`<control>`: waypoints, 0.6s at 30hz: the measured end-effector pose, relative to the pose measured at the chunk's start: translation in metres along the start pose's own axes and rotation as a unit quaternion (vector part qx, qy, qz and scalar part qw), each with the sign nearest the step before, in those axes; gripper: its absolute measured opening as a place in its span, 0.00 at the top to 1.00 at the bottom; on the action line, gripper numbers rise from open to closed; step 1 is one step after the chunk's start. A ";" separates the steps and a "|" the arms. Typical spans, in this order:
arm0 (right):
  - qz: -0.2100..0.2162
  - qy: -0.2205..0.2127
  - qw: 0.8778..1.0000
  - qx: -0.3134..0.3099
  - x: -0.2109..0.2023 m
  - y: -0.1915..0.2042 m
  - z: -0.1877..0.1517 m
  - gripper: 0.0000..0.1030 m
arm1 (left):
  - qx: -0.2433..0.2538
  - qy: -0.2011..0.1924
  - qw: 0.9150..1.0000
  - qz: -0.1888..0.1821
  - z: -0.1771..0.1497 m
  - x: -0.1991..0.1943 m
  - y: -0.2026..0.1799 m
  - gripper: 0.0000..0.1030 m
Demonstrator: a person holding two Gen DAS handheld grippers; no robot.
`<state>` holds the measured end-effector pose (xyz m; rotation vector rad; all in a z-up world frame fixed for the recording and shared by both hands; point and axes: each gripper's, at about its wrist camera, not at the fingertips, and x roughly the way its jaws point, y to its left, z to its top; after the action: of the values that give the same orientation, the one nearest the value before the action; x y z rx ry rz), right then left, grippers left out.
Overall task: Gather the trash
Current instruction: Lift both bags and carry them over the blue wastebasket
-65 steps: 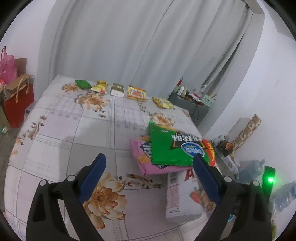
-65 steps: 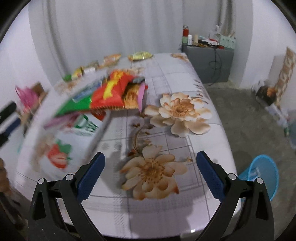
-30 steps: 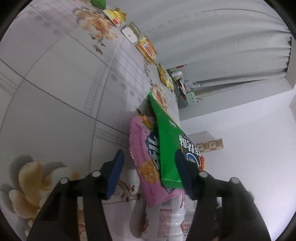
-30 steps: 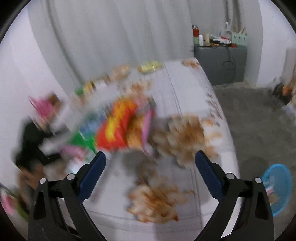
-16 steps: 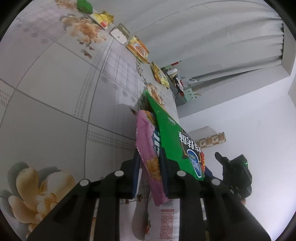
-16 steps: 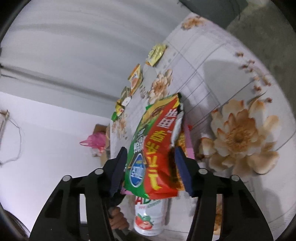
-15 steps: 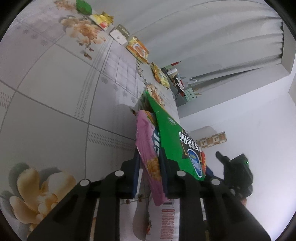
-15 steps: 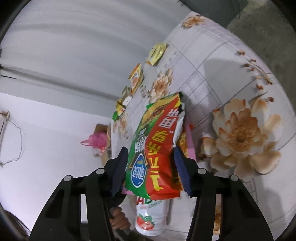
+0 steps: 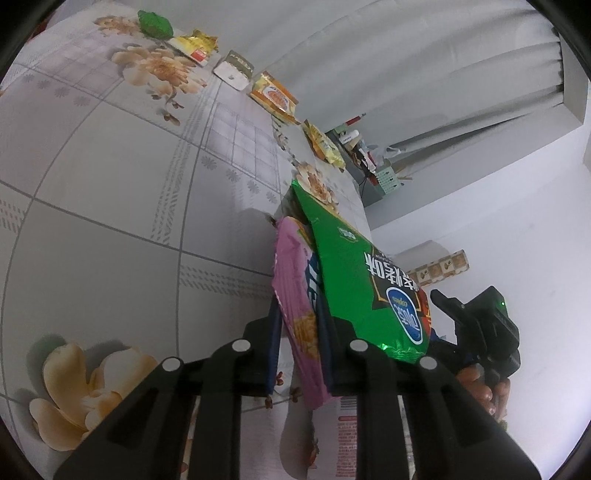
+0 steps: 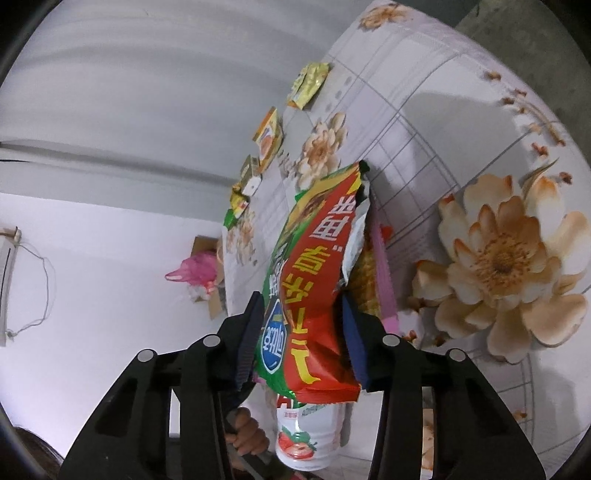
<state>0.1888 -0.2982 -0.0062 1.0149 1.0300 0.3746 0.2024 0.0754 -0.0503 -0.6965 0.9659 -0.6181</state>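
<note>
Floral tablecloth (image 9: 110, 206) over a table against a grey curtain (image 9: 369, 74); wrappers are scattered along the far edge. Left gripper (image 9: 300, 347) is clamped on the edge of the pink snack bag (image 9: 295, 295), pads squeezing it flat. Right gripper (image 10: 303, 343) has the green-and-red chip bag (image 10: 314, 295) between its jaws, which are closing; pads look to be touching the bag on both sides, so we'd call it gripped or very nearly. Both bags sit stacked near the table's near edge, lifted partly off the cloth, over a white strawberry-print bottle (image 10: 303, 439) that lies underneath. Progress by our read: early. Two pieces in hand, none binned in these views, no bin visible now. Left to collect: the bottle, plus the far row, meaning the green wrapper (image 9: 155, 24), yellow wrapper (image 9: 195, 46), small white pack (image 9: 232, 72), orange packet (image 9: 275, 98) and yellow packet (image 9: 325, 146). Risk: slippery foil and edge grips, so either bag could slide out on lift.
</note>
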 end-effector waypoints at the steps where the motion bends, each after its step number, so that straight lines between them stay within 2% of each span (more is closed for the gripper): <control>1: 0.001 0.004 1.000 0.003 0.004 -0.001 0.000 0.63 | 0.000 0.000 1.000 0.000 0.000 0.000 -0.001 0.83; 5: 0.017 0.011 1.000 0.020 0.011 -0.007 0.002 0.75 | 0.001 -0.002 1.000 -0.001 0.001 0.000 -0.001 0.84; 8: 0.040 0.005 0.999 0.025 0.008 -0.009 0.000 0.79 | 0.001 -0.004 1.000 -0.005 0.000 -0.002 -0.001 0.84; 18: 0.130 -0.039 0.990 0.031 -0.024 -0.004 0.003 0.84 | 0.015 -0.029 0.999 -0.040 0.002 -0.014 -0.006 0.86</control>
<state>0.1785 -0.3177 0.0036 1.2150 0.8442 0.5141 0.1969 0.0823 -0.0380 -0.7257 0.8768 -0.6785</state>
